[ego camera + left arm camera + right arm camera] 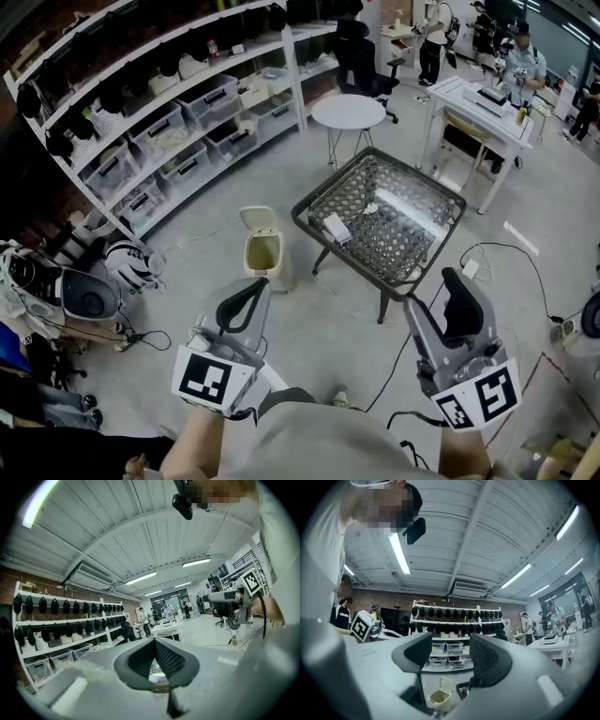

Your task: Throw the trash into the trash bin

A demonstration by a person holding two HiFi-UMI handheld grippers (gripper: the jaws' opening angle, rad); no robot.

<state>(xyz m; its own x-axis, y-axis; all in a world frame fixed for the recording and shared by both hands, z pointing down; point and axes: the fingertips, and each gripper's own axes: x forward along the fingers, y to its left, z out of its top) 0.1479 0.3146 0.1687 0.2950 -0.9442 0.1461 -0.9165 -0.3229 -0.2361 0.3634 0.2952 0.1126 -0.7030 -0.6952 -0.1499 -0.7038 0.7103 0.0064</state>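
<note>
On the mesh worktop (417, 173) at twelve o'clock lies white trash (336, 228); the lid-up trash bin (263, 253) stands at eleven; left tool (255, 284) closed, empty; right tool (455, 281) wide apart, empty.

The left claw (154, 640) fills the lower frame, its two dark ribbed jaws meeting at the tips with nothing gripped; through the triangular gap behind the tips shows a sliver of a mesh surface (158, 674). Near the right edge the right claw (212, 597) is held up, its marker cube (251, 581) uppermost. Shelves (28, 652) along the left wall carry rows of dark headgear (56, 606) and clear bins (65, 658). People (144, 620) stand round a white surface (166, 629) far off
</note>
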